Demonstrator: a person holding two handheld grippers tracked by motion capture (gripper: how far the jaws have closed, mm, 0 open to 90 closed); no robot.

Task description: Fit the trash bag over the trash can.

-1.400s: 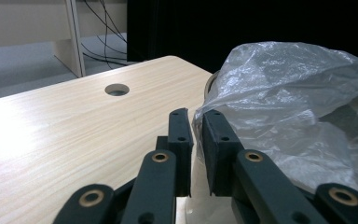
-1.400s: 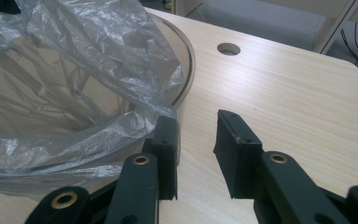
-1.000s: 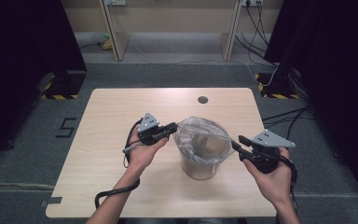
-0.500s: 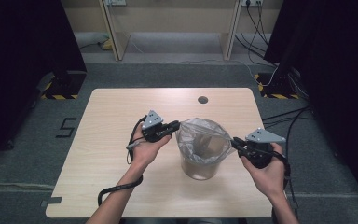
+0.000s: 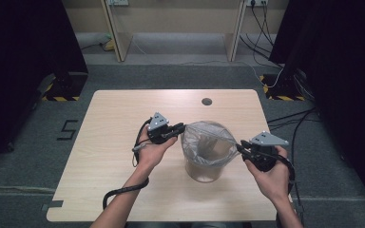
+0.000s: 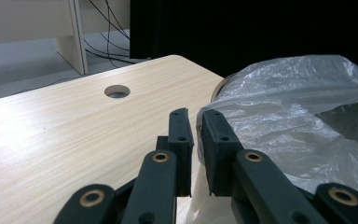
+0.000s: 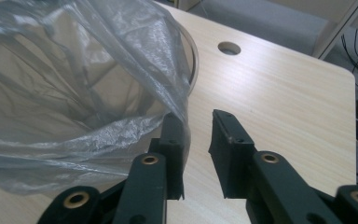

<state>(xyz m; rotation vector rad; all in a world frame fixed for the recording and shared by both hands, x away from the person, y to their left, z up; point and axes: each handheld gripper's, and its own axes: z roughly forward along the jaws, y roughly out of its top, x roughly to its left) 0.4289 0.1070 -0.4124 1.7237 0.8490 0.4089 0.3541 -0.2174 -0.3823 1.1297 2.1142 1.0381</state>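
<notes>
Two grippers at the rim of a bin lined with a clear plastic bag.

The bin stands on the table, toward the person's side of the round hole in the tabletop, and the plastic bag sits inside it with its edge folded out over the rim. The left gripper is at the bin's left rim; in the left gripper view its jaws stand nearly together with a thin fold of the bag at their tips, though I cannot tell if the film is truly caught between them. The right gripper is at the bin's right rim, its jaws spread apart, the bag draped against the outside of one jaw and nothing between them.
</notes>
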